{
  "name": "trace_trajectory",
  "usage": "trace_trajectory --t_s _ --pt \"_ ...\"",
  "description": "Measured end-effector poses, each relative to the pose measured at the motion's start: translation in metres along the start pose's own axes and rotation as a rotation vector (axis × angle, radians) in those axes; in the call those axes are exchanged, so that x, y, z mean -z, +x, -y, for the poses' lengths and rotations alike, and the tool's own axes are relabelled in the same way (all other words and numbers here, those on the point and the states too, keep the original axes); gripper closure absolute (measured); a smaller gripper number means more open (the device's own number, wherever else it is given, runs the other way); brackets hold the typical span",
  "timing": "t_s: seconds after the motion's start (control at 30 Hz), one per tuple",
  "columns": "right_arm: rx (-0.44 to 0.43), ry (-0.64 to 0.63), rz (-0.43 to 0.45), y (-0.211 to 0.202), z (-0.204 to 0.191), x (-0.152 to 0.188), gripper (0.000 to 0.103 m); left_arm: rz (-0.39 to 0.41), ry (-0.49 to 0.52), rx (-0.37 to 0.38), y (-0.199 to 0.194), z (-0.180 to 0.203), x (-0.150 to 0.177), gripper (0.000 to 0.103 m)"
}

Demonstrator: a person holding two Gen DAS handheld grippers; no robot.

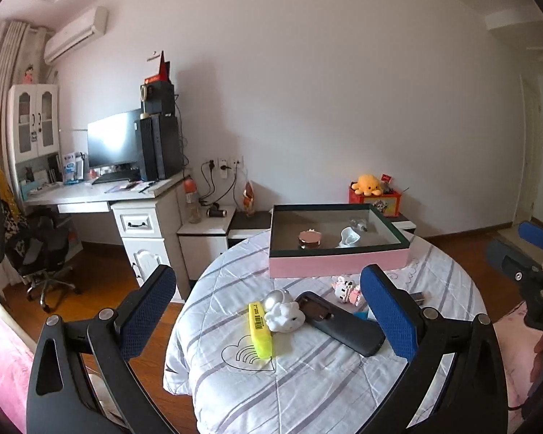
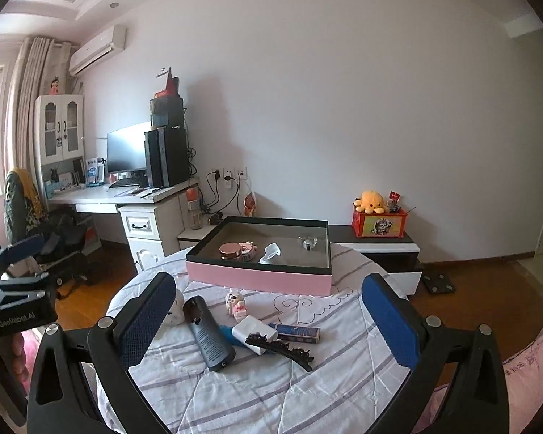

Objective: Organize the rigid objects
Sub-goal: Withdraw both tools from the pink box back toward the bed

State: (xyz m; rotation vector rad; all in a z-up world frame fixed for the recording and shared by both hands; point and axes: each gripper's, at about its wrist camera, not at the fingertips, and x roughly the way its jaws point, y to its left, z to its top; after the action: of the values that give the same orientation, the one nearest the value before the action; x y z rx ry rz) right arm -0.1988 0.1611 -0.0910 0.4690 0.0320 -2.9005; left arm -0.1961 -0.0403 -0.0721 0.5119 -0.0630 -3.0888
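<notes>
- Pink box [image 2: 259, 279] at the table's [image 2: 271, 398] far edge holds a round rose-gold jar [image 2: 230, 251], a pink block toy [image 2: 248, 250], a white cup [image 2: 271, 252], and a clear piece [image 2: 307, 243] I can't identify.
- In front of the box: yellow highlighter [image 1: 260, 329], dark case [image 2: 208, 334], black hair clip [image 2: 280, 348].
- Left gripper [image 1: 268, 316] and right gripper [image 2: 268, 320]: both wide, empty.
- White figurine [image 1: 284, 313] is half hidden behind my right gripper's finger.

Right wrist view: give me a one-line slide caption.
Open right hand-held gripper hovers over a quilted round table, where clutter awaits sorting into the pink box.
</notes>
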Motion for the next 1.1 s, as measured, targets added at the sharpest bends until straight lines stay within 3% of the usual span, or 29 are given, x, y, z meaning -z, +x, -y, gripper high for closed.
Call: trace_trajectory --t_s 0.27,0.57,1.1 --pt "-0.007 -0.014 -0.014 -0.004 -0.005 0.004 0.0 -0.001 0.012 -0.01 -0.003 0.002 0.001 0.0" --pt "0.004 0.001 -0.058 0.006 0.004 0.011 0.0 -0.053 0.027 0.017 0.014 0.012 0.009 0.0" --pt "0.046 0.061 -0.221 0.057 0.038 0.052 0.0 -0.254 0.02 0.051 0.075 0.023 0.047 0.0"
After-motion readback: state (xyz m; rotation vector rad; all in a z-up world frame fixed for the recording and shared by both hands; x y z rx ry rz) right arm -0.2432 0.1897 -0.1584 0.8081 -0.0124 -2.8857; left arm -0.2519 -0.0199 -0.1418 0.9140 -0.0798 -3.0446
